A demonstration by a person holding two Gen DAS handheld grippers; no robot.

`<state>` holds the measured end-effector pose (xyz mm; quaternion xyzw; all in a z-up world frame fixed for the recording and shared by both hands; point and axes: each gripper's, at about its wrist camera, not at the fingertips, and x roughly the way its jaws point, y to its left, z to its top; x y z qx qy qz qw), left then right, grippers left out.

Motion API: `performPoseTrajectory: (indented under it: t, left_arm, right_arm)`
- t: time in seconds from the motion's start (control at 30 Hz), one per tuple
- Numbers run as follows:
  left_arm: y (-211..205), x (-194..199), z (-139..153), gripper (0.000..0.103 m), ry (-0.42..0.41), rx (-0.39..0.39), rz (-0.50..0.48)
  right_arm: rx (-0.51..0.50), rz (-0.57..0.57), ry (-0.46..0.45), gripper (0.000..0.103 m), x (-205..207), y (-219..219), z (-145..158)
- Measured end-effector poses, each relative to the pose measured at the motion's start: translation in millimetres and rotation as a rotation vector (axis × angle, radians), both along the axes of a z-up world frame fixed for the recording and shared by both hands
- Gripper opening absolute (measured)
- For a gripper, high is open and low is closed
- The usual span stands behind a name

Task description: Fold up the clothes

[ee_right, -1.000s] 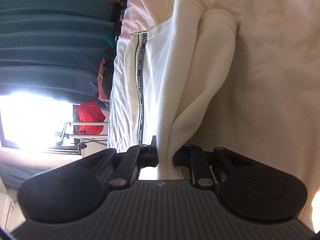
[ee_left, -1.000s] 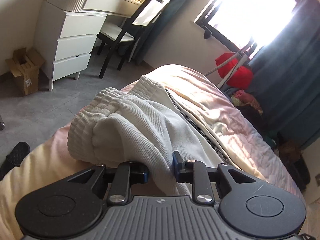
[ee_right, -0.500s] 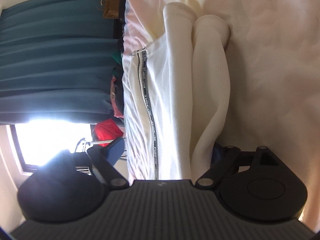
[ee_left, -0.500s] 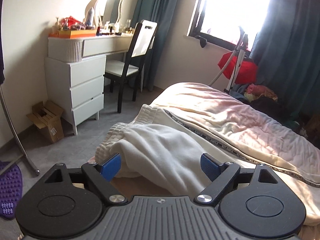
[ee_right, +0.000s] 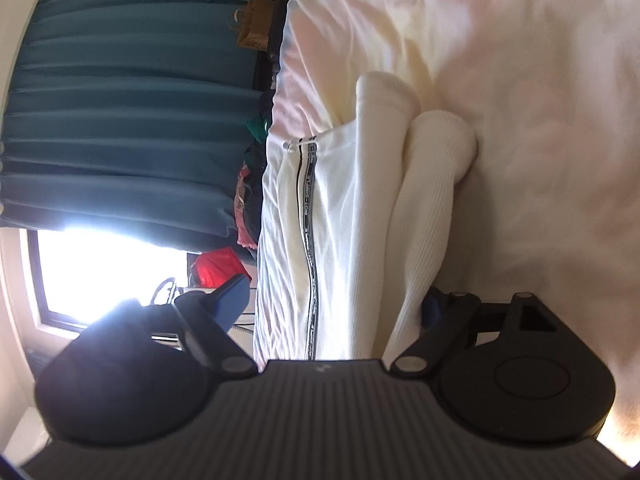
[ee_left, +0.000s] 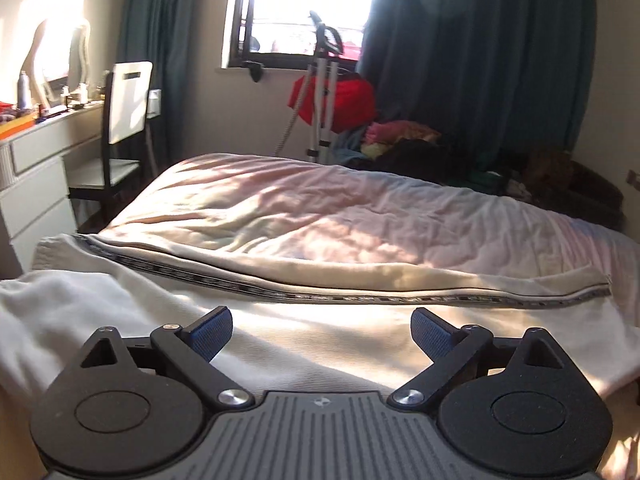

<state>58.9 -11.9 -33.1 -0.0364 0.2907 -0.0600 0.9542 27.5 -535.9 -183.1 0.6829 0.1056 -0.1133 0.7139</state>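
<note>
Evidently soft and limp, the white garment [ee_left: 320, 344] was best taken by its ribbed cuffs [ee_right: 440, 140], both grippers' jaws having just been spread, pinching nothing.

Pale rumpled bed cover [ee_left: 320, 216], teal curtains [ee_left: 472, 60], bright window [ee_left: 304, 4], white-backed chair [ee_left: 126, 100]

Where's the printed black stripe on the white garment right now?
Left wrist view: the black stripe crosses the frame just beyond the open left gripper, bordering the pink bedspread.
</note>
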Motion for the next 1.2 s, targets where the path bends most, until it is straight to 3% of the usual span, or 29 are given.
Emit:
performPoseTrajectory:
  t: [0.17,0.27,0.4,0.63,0.8,0.93,1.07,1.2]
  left_arm:
    - [-11.4,14.3,-48.1,0.097,0.015,0.123,0.028]
    - [-3.2,17.4,-71.4,0.098,0.073,0.107,0.045]
    - [-5.2,15.3,-85.2,0.101,0.089,0.128,0.058]
    - [-8.4,18.1,-88.4,0.103,0.107,0.140,0.059]
    - [-10.9,18.3,-87.8,0.103,0.108,0.150,0.063]
    - [-12.5,17.4,-88.5,0.103,0.105,0.163,0.064]
    - [-13.4,17.4,-89.2,0.103,0.105,0.170,0.062]
    - [-14.0,17.4,-89.3,0.103,0.107,0.176,0.060]
  right_arm:
    - [-0.085,0.002,-0.021,0.087,0.3,-12.4,1.5]
    - [-0.118,0.001,-0.028,0.087,7.3,-13.9,2.6]
    - [-0.216,-0.001,0.015,0.087,15.9,-11.0,11.5]
    - [-0.231,-0.067,0.098,0.085,16.7,-16.2,-1.2]
    - [-0.302,-0.056,0.036,0.084,23.4,-16.9,2.5]
    - [-0.317,-0.068,-0.084,0.084,17.4,-15.6,9.9]
    - [-0.308,-0.037,0.014,0.083,20.4,-17.4,5.2]
    - [-0.307,0.027,0.144,0.061,28.9,-17.5,-4.7]
